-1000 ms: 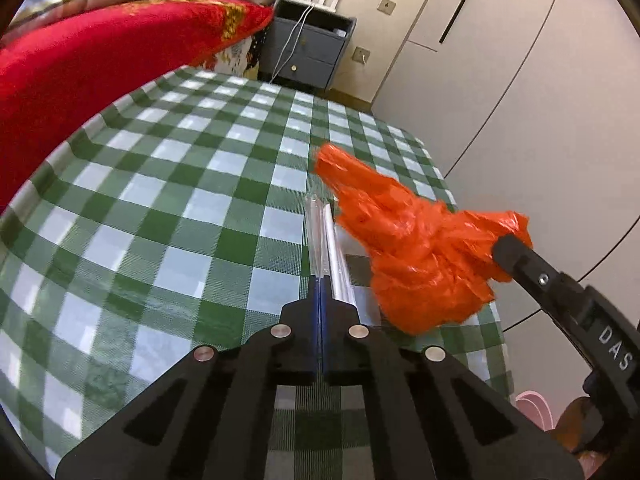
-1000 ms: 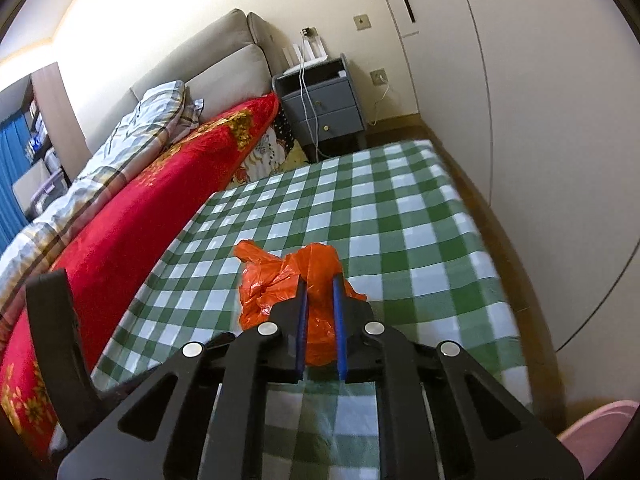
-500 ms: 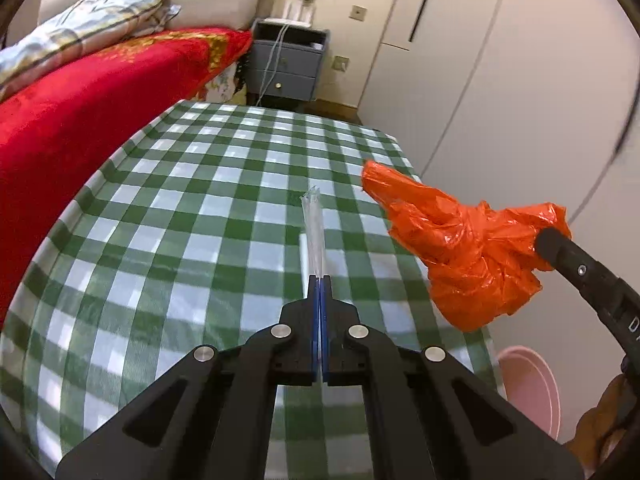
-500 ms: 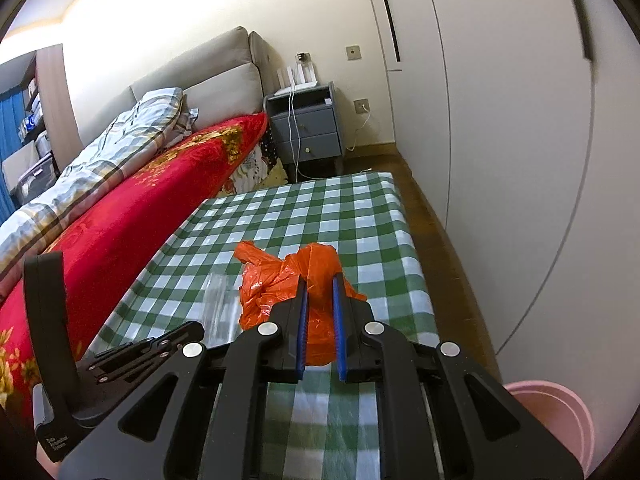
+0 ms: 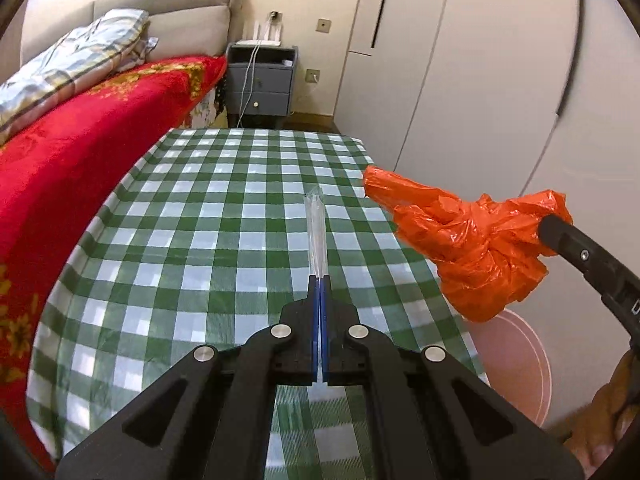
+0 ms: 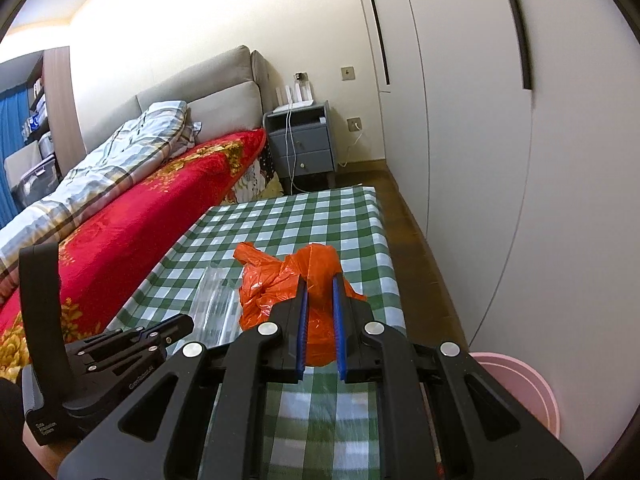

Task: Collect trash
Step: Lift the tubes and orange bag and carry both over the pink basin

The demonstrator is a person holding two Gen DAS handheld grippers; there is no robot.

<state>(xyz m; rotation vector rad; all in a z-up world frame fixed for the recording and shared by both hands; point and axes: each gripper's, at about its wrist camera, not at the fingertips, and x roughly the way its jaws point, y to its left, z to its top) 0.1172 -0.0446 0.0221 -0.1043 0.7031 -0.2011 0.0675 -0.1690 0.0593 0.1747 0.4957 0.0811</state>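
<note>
Both grippers rose; left gripper (image 5: 319,280) pinches clear wrapper (image 5: 316,232), right gripper (image 6: 320,280) clamps orange bag (image 6: 288,280); right view shows pink bin (image 6: 524,384)

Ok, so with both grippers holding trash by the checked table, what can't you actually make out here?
- Pink bin: inside hidden; cut off by the right gripper in the right wrist view, by the orange bag in the left.
- Clear plastic wrapper in the left gripper: edge-on, its shape unclear.
- Bag contents: crumpled plastic hides them.
- Table's near edge: behind gripper bodies.

Green-checked table (image 5: 192,248)
</note>
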